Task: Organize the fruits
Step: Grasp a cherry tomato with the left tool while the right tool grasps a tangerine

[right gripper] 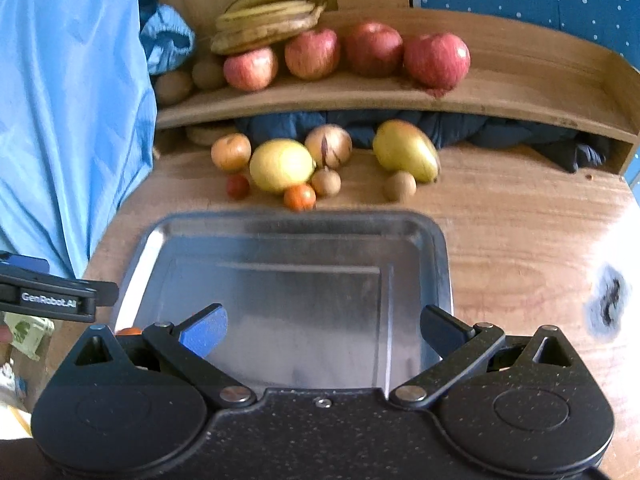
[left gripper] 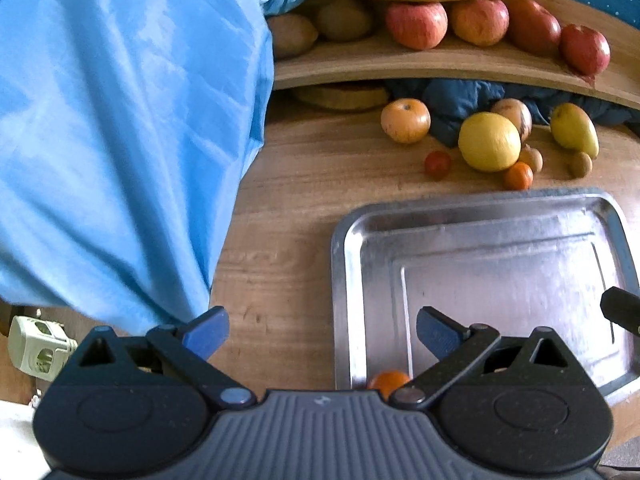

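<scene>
A steel tray (left gripper: 344,264) (right gripper: 434,248) lies on the wooden table. One small orange fruit (left gripper: 388,380) (right gripper: 128,331) sits in its near left corner. Beyond the tray lie loose fruits: a yellow lemon (left gripper: 489,141) (right gripper: 282,165), a mango (left gripper: 574,128) (right gripper: 405,150), a small orange (left gripper: 518,176) (right gripper: 300,197), a red tomato (left gripper: 437,164) (right gripper: 237,186) and brown round fruits. My left gripper (left gripper: 322,332) is open over the tray's left rim, empty. My right gripper (right gripper: 322,332) is open above the tray, empty.
A curved wooden shelf (right gripper: 360,96) at the back carries red apples (right gripper: 436,60), bananas (right gripper: 268,16) and kiwis (right gripper: 173,87). Dark blue cloth (right gripper: 480,128) is stuffed under it. A blue sleeve (left gripper: 120,140) fills the left side. The left gripper's side (right gripper: 48,296) shows beside the tray.
</scene>
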{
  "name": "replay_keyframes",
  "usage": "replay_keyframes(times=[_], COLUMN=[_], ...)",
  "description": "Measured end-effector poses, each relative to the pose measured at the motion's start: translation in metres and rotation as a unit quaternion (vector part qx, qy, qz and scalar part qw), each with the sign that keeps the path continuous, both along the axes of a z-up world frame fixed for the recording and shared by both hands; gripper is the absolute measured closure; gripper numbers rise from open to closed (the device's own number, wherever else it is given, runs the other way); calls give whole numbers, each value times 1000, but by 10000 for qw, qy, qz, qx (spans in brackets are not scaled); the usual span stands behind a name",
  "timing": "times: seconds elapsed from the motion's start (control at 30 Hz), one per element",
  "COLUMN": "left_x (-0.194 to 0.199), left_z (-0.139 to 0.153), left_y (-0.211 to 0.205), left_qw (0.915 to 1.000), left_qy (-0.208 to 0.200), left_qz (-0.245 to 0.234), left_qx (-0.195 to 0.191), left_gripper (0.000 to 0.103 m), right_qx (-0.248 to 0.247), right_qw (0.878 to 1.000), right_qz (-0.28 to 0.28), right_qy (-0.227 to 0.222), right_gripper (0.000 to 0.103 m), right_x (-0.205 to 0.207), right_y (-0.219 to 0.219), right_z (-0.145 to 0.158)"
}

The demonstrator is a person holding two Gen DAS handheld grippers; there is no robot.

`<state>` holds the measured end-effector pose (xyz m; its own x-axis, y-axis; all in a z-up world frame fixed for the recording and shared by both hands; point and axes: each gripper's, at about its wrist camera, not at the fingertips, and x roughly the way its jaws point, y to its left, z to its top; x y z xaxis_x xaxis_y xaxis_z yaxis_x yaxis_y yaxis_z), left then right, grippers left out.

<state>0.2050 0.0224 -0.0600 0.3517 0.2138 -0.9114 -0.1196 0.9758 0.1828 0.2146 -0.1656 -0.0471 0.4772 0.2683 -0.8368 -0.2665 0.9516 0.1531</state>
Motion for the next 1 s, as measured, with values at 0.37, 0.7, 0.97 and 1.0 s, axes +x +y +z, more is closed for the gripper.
replay_keyframes(times=[0.37, 0.7, 0.97, 1.0], left_x=[43, 91, 117, 119], left_z=[-14, -34, -49, -50], left_y=[1, -7, -10, -10], left_qw=[9997, 9982, 9949, 9945], left_qy=[28, 120, 161, 157], left_qz=[-234, -529, -726, -740], left_qx=[-73, -258, -684, -721], left_gripper=[1, 1, 1, 1], right_qx=[243, 197, 202, 200], right_qw=[9993, 9992, 9995, 9995], right_qz=[174, -70, -124, -131], right_qy=[-224, -351, -220, -199], right_gripper=[2, 1, 14, 17], right_x=[23, 45, 67, 69], right_y=[27, 26, 29, 30], right_z=[-6, -17, -28, -29])
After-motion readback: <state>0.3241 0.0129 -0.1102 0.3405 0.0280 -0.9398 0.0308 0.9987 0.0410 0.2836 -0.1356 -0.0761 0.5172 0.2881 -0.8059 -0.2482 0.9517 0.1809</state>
